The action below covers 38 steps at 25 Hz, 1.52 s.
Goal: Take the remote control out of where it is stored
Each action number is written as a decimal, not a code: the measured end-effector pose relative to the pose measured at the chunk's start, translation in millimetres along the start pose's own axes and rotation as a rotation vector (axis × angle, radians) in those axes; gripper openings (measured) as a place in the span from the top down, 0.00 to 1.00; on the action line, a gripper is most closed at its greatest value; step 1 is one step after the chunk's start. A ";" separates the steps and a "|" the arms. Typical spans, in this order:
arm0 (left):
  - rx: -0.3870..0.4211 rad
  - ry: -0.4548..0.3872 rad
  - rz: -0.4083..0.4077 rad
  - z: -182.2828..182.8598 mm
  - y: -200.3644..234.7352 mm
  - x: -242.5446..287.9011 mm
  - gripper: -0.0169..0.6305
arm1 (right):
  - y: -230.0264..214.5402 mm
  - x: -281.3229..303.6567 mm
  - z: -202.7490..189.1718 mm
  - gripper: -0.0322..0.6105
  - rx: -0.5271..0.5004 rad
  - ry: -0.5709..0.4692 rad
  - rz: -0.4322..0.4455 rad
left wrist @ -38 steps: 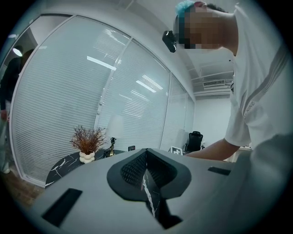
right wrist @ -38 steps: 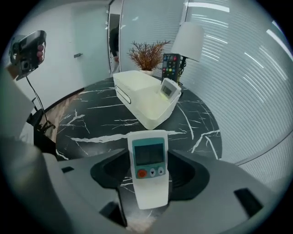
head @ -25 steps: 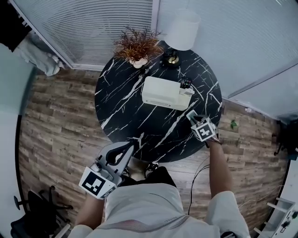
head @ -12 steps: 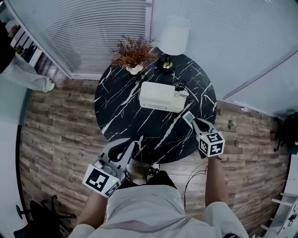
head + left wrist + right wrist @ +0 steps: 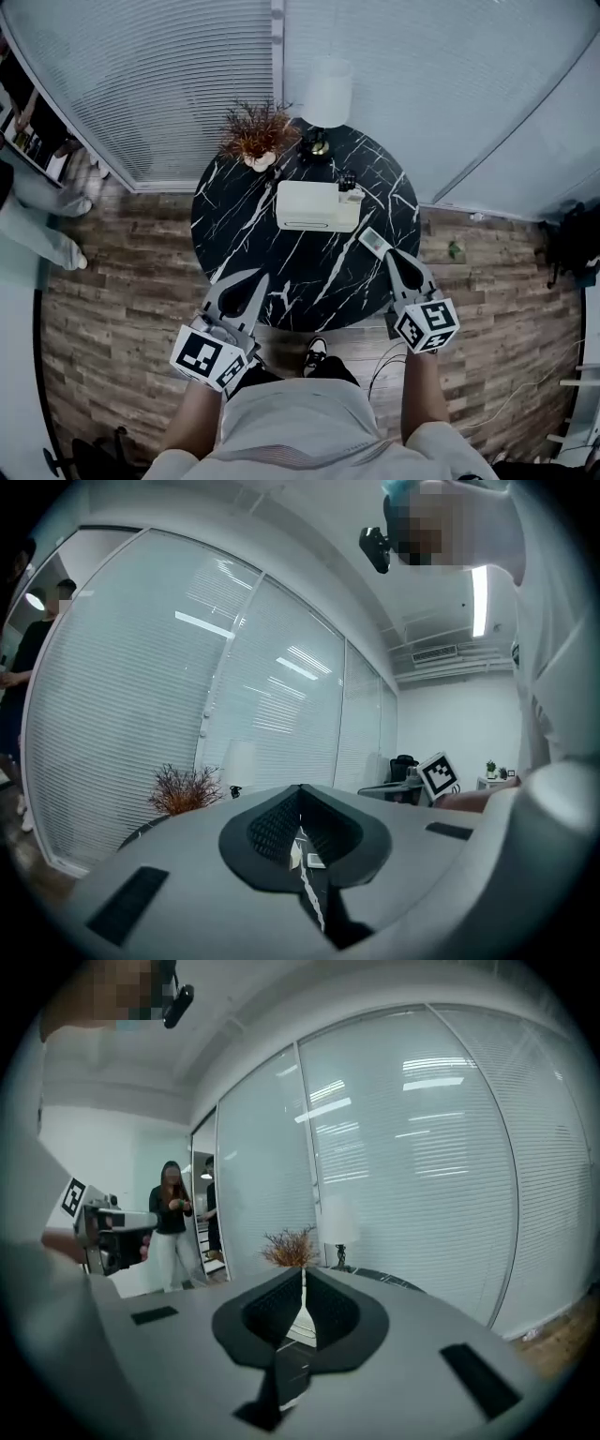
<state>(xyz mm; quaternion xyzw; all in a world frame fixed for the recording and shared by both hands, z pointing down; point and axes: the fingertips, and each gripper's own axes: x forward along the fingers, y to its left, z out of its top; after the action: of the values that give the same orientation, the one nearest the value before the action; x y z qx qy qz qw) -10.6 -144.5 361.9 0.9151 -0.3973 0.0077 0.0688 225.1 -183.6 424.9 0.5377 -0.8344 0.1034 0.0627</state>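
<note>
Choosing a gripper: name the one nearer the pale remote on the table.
Right. Right gripper is just short of the remote; left gripper hangs well to its left.

**Surfaces and finishes**

The table is seen as glossy black stone veined in white; the floor is laid in matt, grainy wood planks; the box appears as smooth matt white plastic; the remote control looks pale and smooth; the blinds are finely ribbed slats.
</note>
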 end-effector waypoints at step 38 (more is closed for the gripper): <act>0.005 0.008 -0.012 2.5 16.0 -17.1 0.96 | -8.0 52.8 9.0 0.66 0.021 -0.031 -0.231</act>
<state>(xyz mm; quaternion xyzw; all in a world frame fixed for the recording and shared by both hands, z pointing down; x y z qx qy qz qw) -34.0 -143.2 360.1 0.9175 -0.3916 0.0117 0.0682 210.5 -235.7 428.4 0.6323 -0.7667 0.0959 0.0559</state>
